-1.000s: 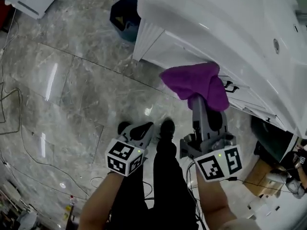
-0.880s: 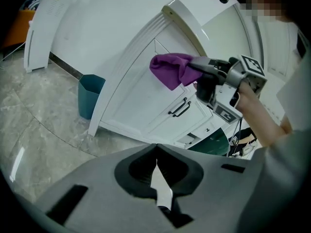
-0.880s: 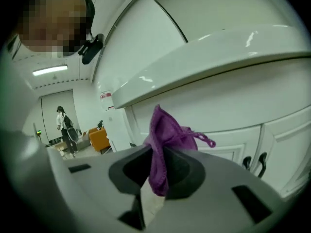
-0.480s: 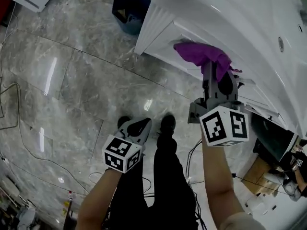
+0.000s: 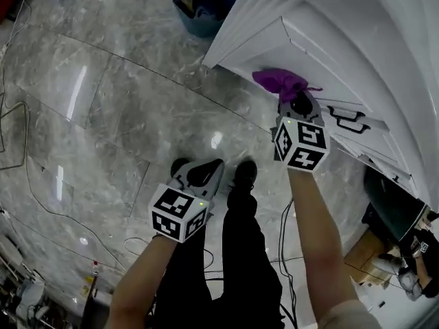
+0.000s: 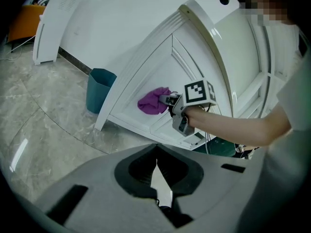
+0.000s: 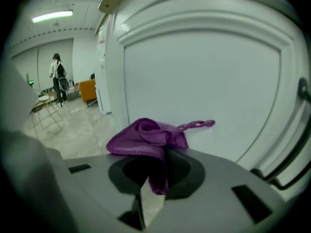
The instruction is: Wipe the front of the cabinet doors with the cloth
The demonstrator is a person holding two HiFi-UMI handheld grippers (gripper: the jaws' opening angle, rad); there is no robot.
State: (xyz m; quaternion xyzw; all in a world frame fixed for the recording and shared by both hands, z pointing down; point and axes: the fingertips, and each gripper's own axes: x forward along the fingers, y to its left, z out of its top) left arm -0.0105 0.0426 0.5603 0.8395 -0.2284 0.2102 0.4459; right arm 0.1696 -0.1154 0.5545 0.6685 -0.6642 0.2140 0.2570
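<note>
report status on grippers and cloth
Right gripper shut on cloth, cloth against cabinet door. Left gripper shut, empty. Black handle just right of cloth.

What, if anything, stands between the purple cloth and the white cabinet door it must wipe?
Nothing visible does. The right hand-held gripper holds the purple cloth bunched right up at the white cabinet door, at its flat panel, with no object between them. The black handle sits off to the side.

Overhead light glared off the floor below me and bleached the cabinet doors, while both gripper views warped and darkened at their rims.
</note>
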